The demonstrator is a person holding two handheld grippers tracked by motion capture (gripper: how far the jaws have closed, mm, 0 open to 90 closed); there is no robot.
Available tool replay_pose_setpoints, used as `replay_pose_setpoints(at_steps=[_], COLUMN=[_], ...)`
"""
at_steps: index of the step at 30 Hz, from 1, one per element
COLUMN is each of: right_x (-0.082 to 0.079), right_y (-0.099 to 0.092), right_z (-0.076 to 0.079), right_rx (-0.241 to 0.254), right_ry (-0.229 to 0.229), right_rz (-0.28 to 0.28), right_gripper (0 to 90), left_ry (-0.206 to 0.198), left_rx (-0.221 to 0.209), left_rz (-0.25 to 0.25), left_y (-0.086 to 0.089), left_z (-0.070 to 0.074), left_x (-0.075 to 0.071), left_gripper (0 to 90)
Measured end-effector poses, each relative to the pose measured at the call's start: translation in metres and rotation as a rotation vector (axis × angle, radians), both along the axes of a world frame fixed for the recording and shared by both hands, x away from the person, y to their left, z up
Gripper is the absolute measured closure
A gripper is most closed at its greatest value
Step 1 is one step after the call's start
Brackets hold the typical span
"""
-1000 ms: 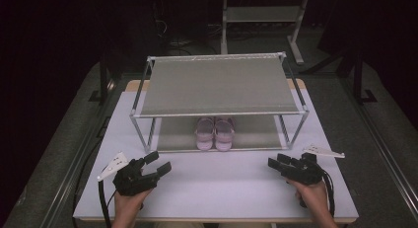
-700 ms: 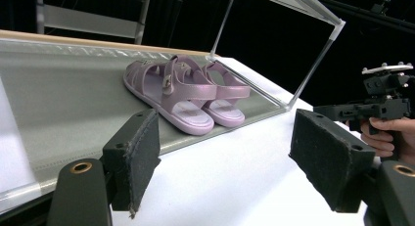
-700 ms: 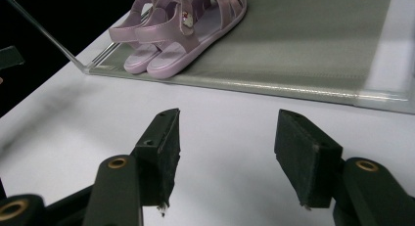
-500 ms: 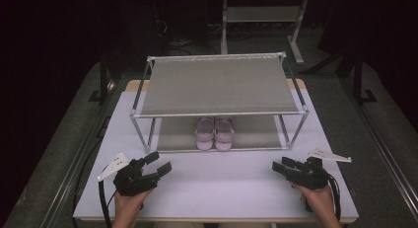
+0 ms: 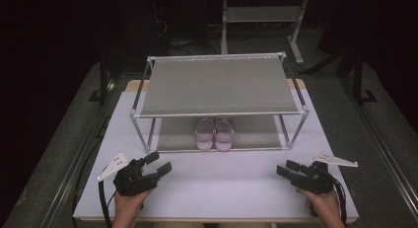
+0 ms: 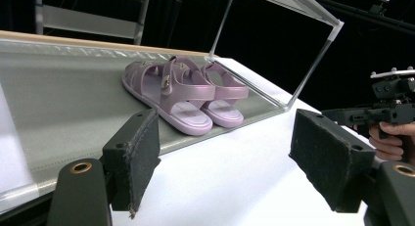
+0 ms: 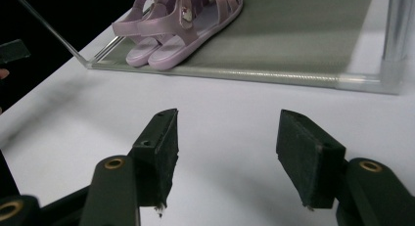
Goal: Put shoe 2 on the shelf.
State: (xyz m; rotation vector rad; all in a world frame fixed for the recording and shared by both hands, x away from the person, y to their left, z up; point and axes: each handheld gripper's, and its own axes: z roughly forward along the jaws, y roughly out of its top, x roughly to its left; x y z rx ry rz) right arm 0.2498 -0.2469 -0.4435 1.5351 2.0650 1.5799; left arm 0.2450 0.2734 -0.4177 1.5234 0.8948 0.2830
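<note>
A pair of lilac sandals (image 5: 215, 133) stands side by side on the lower shelf of a two-tier metal rack (image 5: 219, 85), near its front edge. The left gripper view looks at the sandals (image 6: 181, 96) from the left, the right gripper view at the sandals (image 7: 181, 25) from the right. My left gripper (image 5: 158, 162) rests low over the white table, front left of the rack, open with nothing between its pads (image 6: 222, 152). My right gripper (image 5: 284, 168) sits front right, pointing left, open and empty (image 7: 227, 138); its jaws have just been opening a little.
The white table (image 5: 226, 188) stretches between the two grippers and the rack's front rail. Rack posts (image 5: 296, 132) stand at the shelf corners. Another metal rack (image 5: 261, 16) stands on the dark floor behind. The right gripper (image 6: 381, 113) appears far right in the left gripper view.
My right gripper has drifted slightly toward the near right edge of the table. The left gripper and the sandals have stayed in place.
</note>
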Motion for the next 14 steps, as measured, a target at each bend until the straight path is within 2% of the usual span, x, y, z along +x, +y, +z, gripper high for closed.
replay_pose_setpoints(at_steps=[11, 14], right_x=[-0.015, -0.016], right_y=[-0.007, -0.007], right_z=[-0.004, -0.006], right_rx=[0.019, 0.017], right_ry=[-0.018, -0.028], right_rz=[-0.016, -0.005], right_gripper=[37.9, 37.5], left_ry=[-0.001, 0.0], left_rx=[0.008, 0.008], left_rz=[-0.007, -0.008], left_y=[-0.002, -0.003], left_z=[0.0, -0.001], left_x=[0.001, 0.002], left_gripper=[26.3, 26.3])
